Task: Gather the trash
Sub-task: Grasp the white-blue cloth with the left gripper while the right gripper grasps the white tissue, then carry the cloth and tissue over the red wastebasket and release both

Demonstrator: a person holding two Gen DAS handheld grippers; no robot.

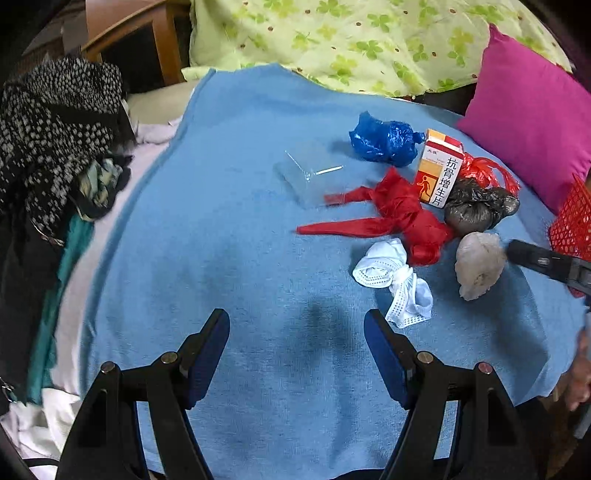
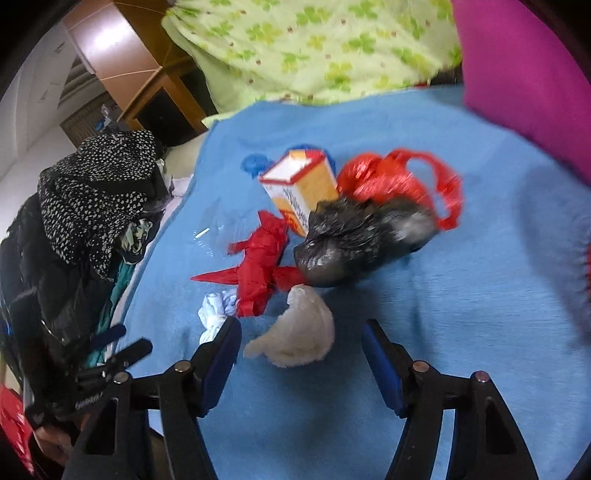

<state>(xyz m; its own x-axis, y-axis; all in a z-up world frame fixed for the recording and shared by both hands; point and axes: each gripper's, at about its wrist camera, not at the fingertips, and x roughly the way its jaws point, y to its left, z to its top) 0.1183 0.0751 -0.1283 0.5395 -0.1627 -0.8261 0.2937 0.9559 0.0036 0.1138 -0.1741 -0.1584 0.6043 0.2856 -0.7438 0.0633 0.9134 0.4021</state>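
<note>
Now the right tool (image 2: 301, 345) hangs wide and empty over trash.
Just ahead sits a soft, light paper wad (image 2: 295, 334); pinch its fat middle.

Wooden cabinet (image 1: 122, 33), white wall (image 2: 33, 92), blue-blanketed bed (image 1: 229, 258)

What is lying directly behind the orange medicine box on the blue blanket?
Behind the medicine box lie a crumpled blue plastic bag and a red net bag. The box hides part of each.

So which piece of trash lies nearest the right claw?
The whitish crumpled wad, just ahead of the open right claw; the black bag and other trash lie farther off.
</note>
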